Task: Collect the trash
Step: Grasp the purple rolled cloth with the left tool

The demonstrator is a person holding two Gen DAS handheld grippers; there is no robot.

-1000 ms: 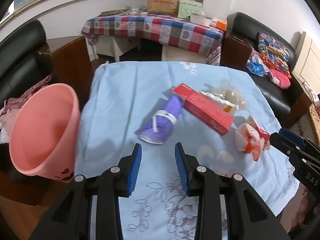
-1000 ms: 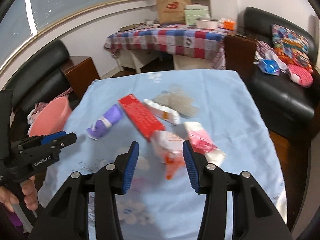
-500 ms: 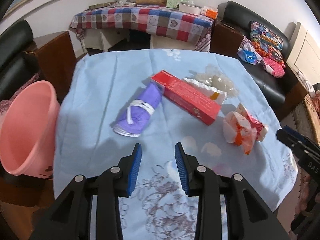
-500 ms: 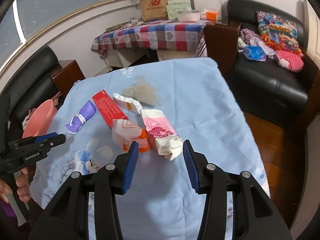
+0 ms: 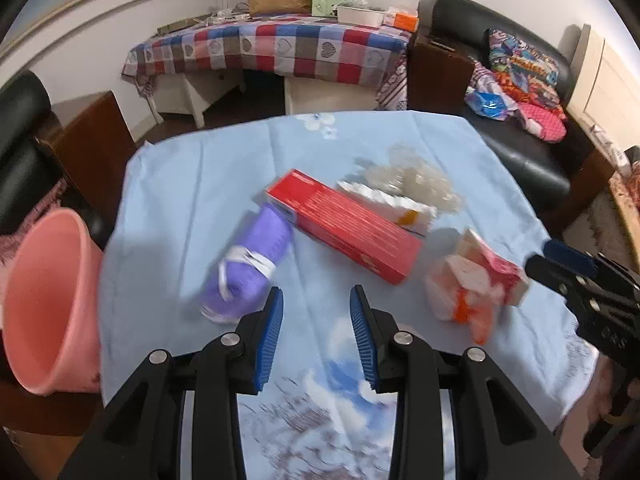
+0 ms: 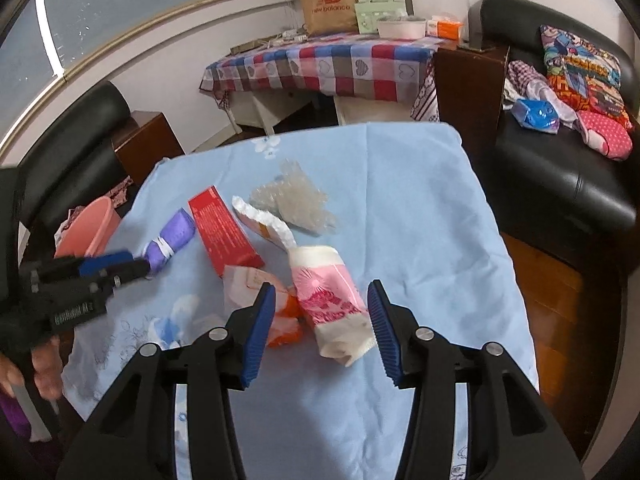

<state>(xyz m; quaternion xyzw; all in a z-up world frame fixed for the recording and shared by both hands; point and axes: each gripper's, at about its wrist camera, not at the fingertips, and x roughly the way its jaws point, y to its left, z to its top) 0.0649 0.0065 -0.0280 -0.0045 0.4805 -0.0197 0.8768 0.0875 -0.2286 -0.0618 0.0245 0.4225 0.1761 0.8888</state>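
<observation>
Trash lies on a blue-clothed table (image 5: 192,184): a purple roll (image 5: 248,268), a red box (image 5: 344,226), a white packet (image 5: 392,204), clear crumpled plastic (image 5: 416,180) and an orange-white wrapper (image 5: 472,288). My left gripper (image 5: 316,300) hovers open and empty just right of the purple roll. My right gripper (image 6: 322,296) hangs over a pink-and-white packet (image 6: 332,304). Its jaws are opening, and the packet lies in line between them without the pads pressing on it. The orange-white wrapper (image 6: 256,284) lies by its left finger.
A pink bucket (image 5: 40,308) stands off the table's left edge. Black sofas flank the table, the right one (image 6: 560,184) piled with colourful cloth. A checked table (image 5: 280,48) with a paper bag stands behind. The left gripper (image 6: 108,264) and a hand show at the right wrist view's left.
Both grippers have moved in closer over the table. The purple roll now lies nearer my left fingers. The pink packet has come between my right jaws, which stand slightly wider.
</observation>
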